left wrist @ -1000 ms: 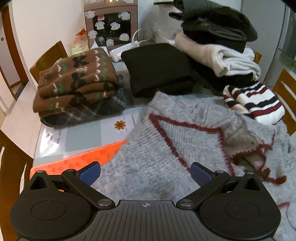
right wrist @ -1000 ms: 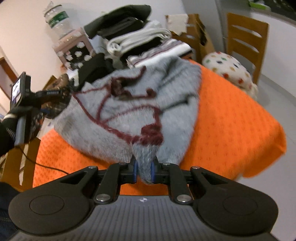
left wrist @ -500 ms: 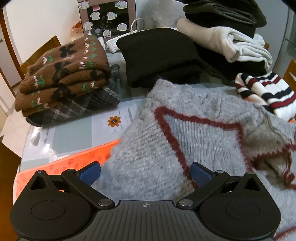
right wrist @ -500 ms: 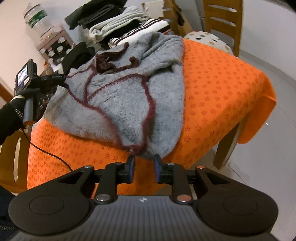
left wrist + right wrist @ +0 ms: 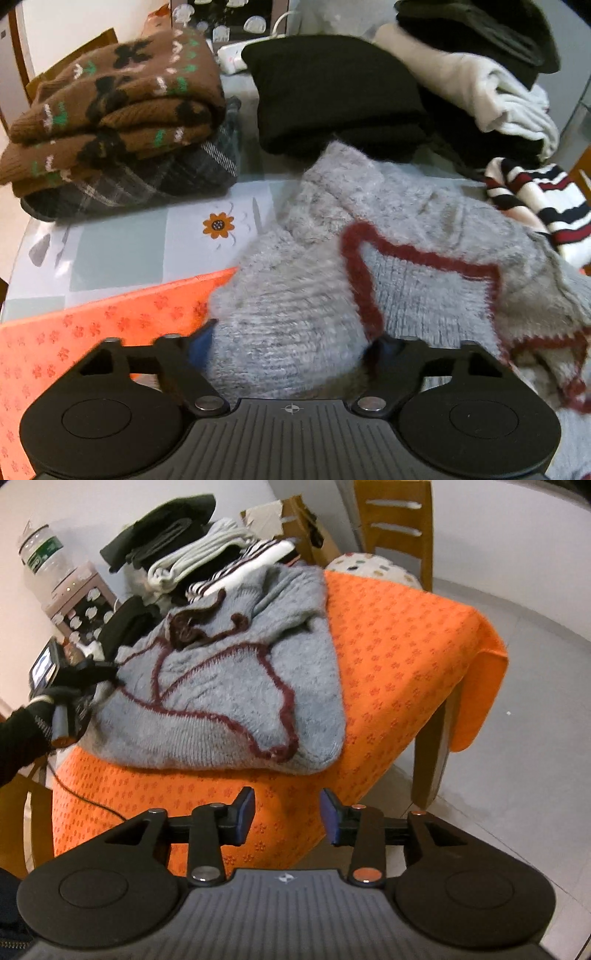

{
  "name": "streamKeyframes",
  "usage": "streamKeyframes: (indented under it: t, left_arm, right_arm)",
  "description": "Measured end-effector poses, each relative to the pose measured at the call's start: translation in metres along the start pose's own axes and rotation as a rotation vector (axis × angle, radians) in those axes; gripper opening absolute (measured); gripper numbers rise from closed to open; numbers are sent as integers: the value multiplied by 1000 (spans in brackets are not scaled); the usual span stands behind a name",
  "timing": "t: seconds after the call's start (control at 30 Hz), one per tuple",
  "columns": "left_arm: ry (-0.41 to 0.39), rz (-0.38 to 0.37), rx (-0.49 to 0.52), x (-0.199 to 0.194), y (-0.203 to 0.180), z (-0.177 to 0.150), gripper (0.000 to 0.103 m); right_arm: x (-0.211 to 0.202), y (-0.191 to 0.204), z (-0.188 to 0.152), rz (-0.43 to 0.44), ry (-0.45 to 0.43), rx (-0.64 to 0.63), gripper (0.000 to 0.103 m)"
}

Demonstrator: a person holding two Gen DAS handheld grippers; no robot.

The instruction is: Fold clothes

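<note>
On the orange flower-printed tablecloth [image 5: 399,657] lies the fuzzy grey knit sweater with dark red trim [image 5: 229,694], bunched in a rough heap, collar side towards the far piles and its near hem just short of the table's front edge. Right gripper [image 5: 287,816]: jaws have just been opening; they now stand apart with nothing between them, only bare cloth beyond, the sweater's hem lying free ahead. Left gripper [image 5: 291,345]: jaws have just been closing around a thick fold at the sweater's left edge; the knit fills the gap and bulges between the blue pads [image 5: 197,341], so I read it as a grip, though blur hides the exact contact. Done so far, as judged from the layout: a brown patterned sweater [image 5: 110,107] sits folded on a grey plaid garment [image 5: 155,181], and a black folded garment [image 5: 332,96] lies beside them. Not done: the grey sweater is still lumpy, no clean rectangle. A striped white, navy and red knit [image 5: 543,206] and a loose stack of cream and dark clothes [image 5: 491,88] look unfolded too. Estimate: task partway, current garment in mid-fold.
</note>
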State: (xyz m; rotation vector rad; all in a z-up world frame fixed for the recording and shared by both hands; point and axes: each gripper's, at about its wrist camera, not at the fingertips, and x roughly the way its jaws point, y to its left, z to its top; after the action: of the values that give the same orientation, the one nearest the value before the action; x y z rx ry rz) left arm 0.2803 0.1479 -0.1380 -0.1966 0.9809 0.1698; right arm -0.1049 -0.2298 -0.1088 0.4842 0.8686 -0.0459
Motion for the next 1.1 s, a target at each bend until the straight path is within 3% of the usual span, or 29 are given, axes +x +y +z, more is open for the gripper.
streamKeyframes:
  t: [0.1, 0.2, 0.4, 0.57, 0.63, 0.77, 0.87, 0.93, 1.0, 1.07, 1.1]
  left_arm:
    - [-16, -25, 15, -15, 10, -6, 41]
    - [-33, -70, 22, -35, 26, -17, 25]
    - [-61, -129, 46, -81, 62, -51, 21]
    - [-44, -148, 95, -114, 88, -93, 21]
    - [-42, -140, 111, -120, 95, -109, 21]
    - [-24, -131, 126, -118, 106, -135, 24]
    - [-18, -125, 136, -113, 108, -148, 35]
    - [-20, -119, 154, -110, 108, -153, 50]
    - [-32, -109, 178, -108, 106, -156, 56]
    - [-44, -89, 208, -104, 103, -160, 63]
    - [-47, -78, 222, -102, 102, -161, 63]
  right_arm:
    - [-4, 2, 2, -14, -26, 6, 46]
    - [-3, 5, 5, -23, -33, 3, 48]
    - [7, 11, 14, -41, -32, -28, 50]
    - [19, 14, 23, -49, -27, -62, 50]
    - [27, 16, 24, -52, -18, -79, 58]
    - [46, 17, 24, -64, 8, -113, 63]
    - [62, 15, 22, -95, 36, -147, 63]
    - [73, 14, 19, -133, 49, -186, 63]
    - [81, 12, 16, -151, 62, -194, 63]
    - [89, 10, 13, -167, 73, -201, 57]
    - [91, 9, 11, -166, 74, -204, 45]
